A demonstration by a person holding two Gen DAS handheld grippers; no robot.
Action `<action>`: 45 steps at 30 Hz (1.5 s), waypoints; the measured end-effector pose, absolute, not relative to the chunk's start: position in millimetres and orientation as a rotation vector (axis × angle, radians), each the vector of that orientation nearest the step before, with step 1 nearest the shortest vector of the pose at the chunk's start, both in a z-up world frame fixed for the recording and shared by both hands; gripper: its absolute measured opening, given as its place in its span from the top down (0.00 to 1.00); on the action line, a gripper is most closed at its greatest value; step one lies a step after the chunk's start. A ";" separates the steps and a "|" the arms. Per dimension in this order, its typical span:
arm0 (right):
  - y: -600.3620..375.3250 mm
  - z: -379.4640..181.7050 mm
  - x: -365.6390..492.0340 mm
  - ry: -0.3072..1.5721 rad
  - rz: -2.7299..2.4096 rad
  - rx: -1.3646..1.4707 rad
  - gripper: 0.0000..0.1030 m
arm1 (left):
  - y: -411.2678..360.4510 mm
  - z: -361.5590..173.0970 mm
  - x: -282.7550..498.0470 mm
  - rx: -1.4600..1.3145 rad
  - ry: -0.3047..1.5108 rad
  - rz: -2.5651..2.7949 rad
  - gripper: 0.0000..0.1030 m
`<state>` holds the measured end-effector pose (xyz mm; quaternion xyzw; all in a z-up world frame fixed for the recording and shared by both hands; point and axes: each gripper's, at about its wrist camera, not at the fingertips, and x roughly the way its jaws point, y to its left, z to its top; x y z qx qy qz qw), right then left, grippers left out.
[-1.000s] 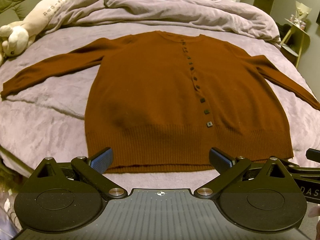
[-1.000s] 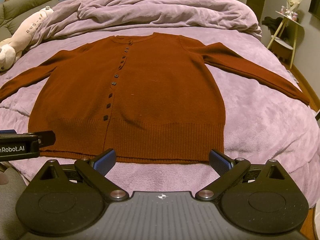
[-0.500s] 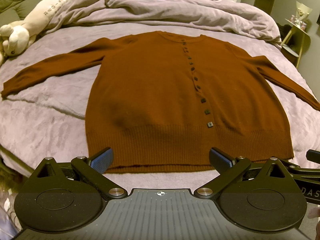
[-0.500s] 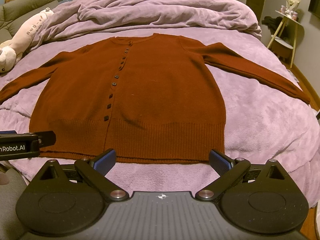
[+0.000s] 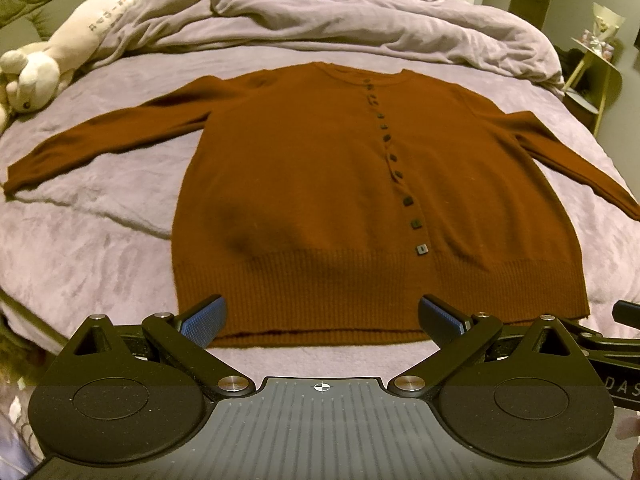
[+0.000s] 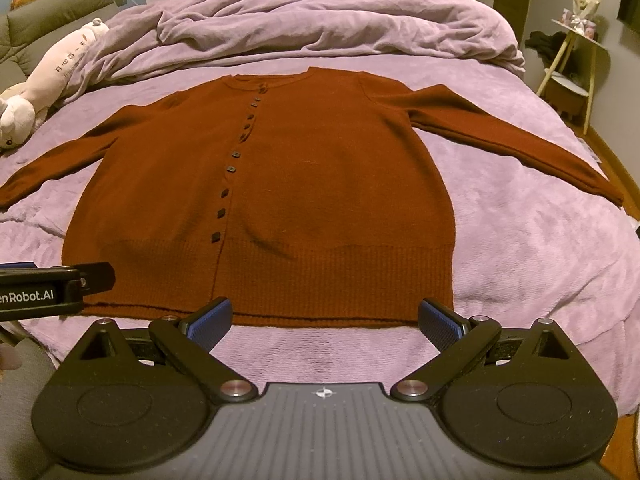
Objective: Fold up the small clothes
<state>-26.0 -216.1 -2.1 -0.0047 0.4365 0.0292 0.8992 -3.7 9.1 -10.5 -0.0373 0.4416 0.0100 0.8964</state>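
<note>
A rust-brown buttoned cardigan lies flat and face up on the purple bed, both sleeves spread out to the sides; it also shows in the right wrist view. My left gripper is open and empty, hovering just before the hem, left of the button line. My right gripper is open and empty, just before the hem's right half. The left gripper's body shows at the left edge of the right wrist view.
A purple bedsheet covers the bed. A crumpled purple duvet lies beyond the collar. A plush toy lies at the far left. A small side table stands off the bed at the right.
</note>
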 end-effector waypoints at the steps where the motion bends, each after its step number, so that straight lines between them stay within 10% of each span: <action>1: -216.2 -2.1 -26.0 0.903 0.061 -0.010 0.04 | 9.3 -10.8 -3.7 -0.076 0.916 0.022 0.00; 40: -292.0 -27.5 -0.9 0.770 0.100 0.312 0.04 | 7.2 -38.5 23.9 -0.067 0.925 0.008 0.00; 45: -395.9 -36.9 44.9 0.687 -0.064 0.534 0.24 | 12.3 -40.5 55.5 -0.101 0.874 0.031 0.00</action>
